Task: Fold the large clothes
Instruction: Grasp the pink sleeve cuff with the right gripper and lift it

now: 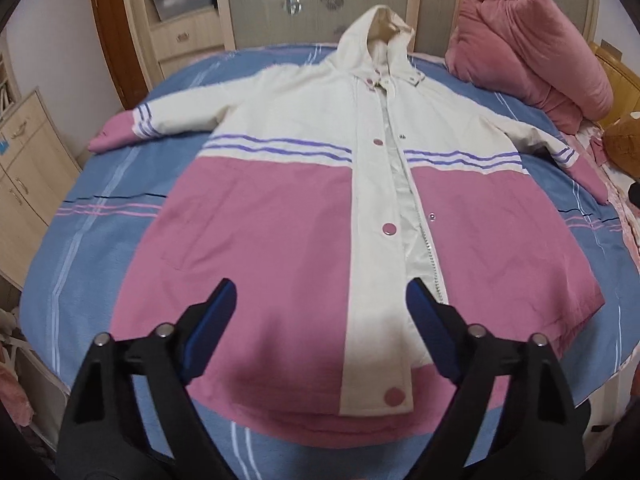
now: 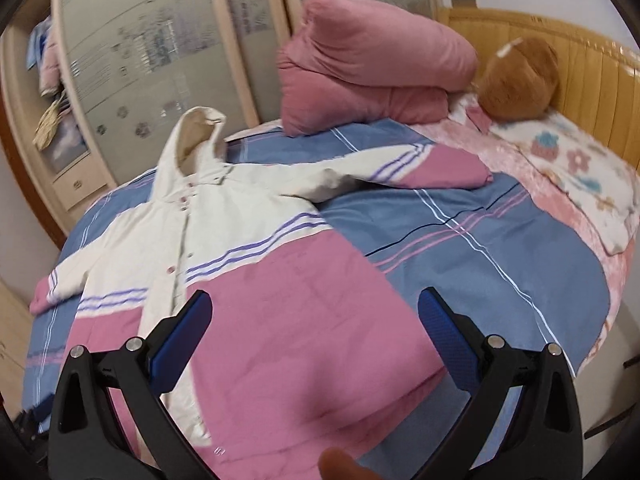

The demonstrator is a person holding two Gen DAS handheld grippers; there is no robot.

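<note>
pink-and-cream hooded coat (image 1: 304, 184) lies flat, face up, on the bed (image 1: 100, 240). left gripper (image 1: 320, 300) and right gripper (image 2: 316, 312) spread, empty, above its hem. folding unstarted; next, pinch an edge.

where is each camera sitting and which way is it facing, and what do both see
Left wrist: on the left gripper at the coat's hem, looking up the coat toward its hood; both open fingers show.
Right wrist: on the right gripper, over the coat's lower corner, facing the headboard; open fingers show.
Shared: coat, blue bedspread, pink quilt, wardrobe.
</note>
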